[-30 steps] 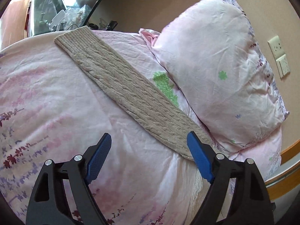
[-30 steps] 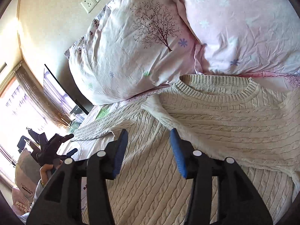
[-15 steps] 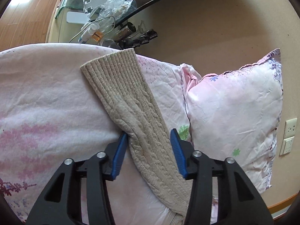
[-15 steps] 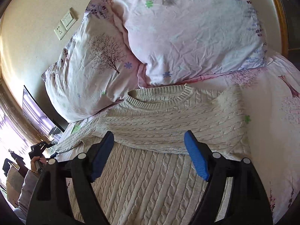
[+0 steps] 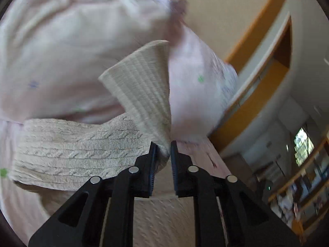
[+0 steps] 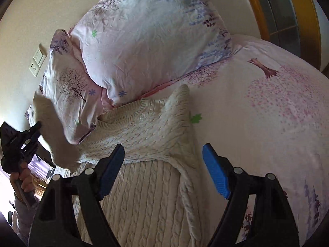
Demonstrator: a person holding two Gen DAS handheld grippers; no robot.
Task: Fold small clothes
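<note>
A cream cable-knit sweater (image 6: 144, 135) lies on the pink bedspread (image 6: 267, 103), collar toward the pillows, its right sleeve folded across the chest. My left gripper (image 5: 163, 150) is shut on the sweater's left sleeve (image 5: 144, 90) near the ribbed cuff and holds it up off the bed, cuff standing above the jaws. In the right wrist view the left gripper (image 6: 35, 129) shows at far left with the lifted sleeve (image 6: 51, 127). My right gripper (image 6: 163, 164) is open and empty, hovering over the sweater's right shoulder.
Two pink floral pillows (image 6: 144, 37) lean against the wall behind the collar. A wall socket (image 6: 38, 59) is above them. A wooden bed frame edge (image 5: 242, 103) and window frame (image 6: 287, 20) lie to the right.
My left gripper closed on the sleeve near the cuff, lifted it and swung it toward the sweater body. My right gripper drew back a little and stayed open.
</note>
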